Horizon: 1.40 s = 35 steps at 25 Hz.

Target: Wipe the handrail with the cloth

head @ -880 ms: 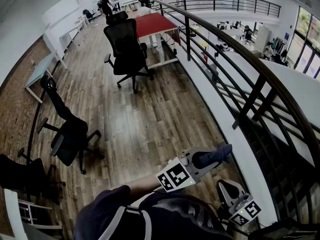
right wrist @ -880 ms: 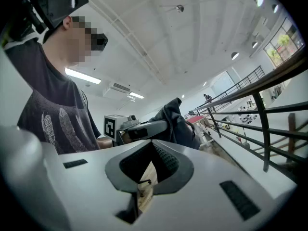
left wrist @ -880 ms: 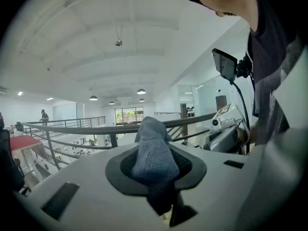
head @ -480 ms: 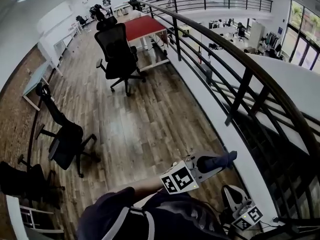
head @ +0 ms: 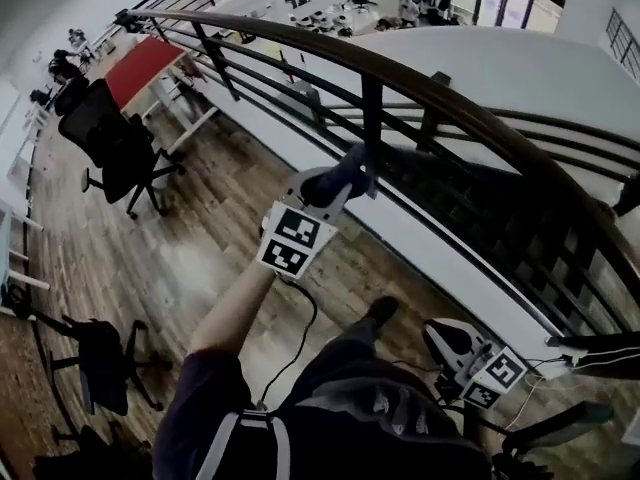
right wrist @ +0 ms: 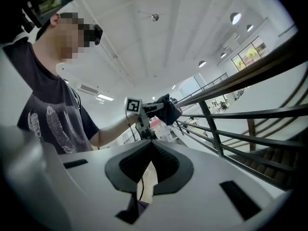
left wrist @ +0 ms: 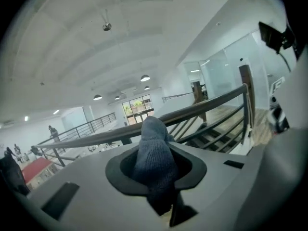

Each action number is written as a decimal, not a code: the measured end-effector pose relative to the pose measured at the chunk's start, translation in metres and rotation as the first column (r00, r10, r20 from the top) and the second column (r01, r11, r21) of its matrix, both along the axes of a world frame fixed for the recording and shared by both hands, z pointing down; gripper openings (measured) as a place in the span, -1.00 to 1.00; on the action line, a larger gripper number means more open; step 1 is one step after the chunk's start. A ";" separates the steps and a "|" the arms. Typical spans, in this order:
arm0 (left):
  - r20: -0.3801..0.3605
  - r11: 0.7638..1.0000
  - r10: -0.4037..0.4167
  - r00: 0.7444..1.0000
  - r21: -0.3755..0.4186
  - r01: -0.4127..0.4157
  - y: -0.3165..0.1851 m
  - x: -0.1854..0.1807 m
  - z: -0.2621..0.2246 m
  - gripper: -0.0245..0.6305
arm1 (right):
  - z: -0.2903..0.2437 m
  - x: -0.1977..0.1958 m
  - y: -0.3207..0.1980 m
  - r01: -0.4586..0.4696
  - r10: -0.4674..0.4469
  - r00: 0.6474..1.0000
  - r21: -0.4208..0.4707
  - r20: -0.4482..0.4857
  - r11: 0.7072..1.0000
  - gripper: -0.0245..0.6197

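- Our left tool [head: 325,196] is clamped on the cloth [left wrist: 154,158], just below the handrail [head: 430,83].
- Our right tool [right wrist: 150,165] is closed on nothing, hanging well below the handrail.
- We judge wiping not yet started; the whole rail is left.
- Our left arm stretches up toward the handrail.

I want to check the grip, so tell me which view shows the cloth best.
The left gripper view: the cloth fills the frame's middle, clamped between the jaws. The head view shows it as a small dark bunch near the handrail; the right gripper view shows it small and far off.
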<state>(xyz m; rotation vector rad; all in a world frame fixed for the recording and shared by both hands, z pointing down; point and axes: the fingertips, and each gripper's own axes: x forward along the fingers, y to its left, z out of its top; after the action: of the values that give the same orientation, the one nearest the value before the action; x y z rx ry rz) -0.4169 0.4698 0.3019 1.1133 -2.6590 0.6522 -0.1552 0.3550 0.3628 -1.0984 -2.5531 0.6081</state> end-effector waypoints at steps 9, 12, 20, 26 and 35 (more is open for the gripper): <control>-0.098 0.979 -0.096 0.991 -0.188 0.076 -0.146 -0.321 -0.053 -0.63 | -0.058 -0.079 -0.106 -0.155 0.162 0.980 0.063 -0.117 0.986 -0.91; -0.206 0.973 -0.109 0.973 -0.224 0.061 -0.169 -0.364 -0.013 -0.63 | -0.024 -0.096 -0.121 -0.158 0.173 0.972 0.101 -0.159 0.982 -0.91; -0.298 0.995 -0.075 0.952 -0.084 0.052 -0.222 -0.301 0.017 -0.63 | 0.006 -0.088 -0.170 -0.161 0.165 0.975 0.038 -0.149 0.986 -0.91; -0.305 0.999 -0.017 0.952 -0.040 0.005 -0.317 -0.198 0.010 -0.63 | 0.008 -0.018 -0.219 -0.119 0.120 0.985 0.021 -0.126 0.993 -0.91; -0.189 0.991 -0.056 0.980 -0.133 0.031 -0.460 -0.097 0.056 -0.63 | 0.078 0.082 -0.301 -0.163 0.144 0.975 -0.101 -0.170 0.981 -0.91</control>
<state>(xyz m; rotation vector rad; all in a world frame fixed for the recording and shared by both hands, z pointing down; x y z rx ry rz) -0.5137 0.0100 0.3576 1.0242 -2.4338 0.6624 -0.0728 0.0541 0.4406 -0.8511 -2.5027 0.8566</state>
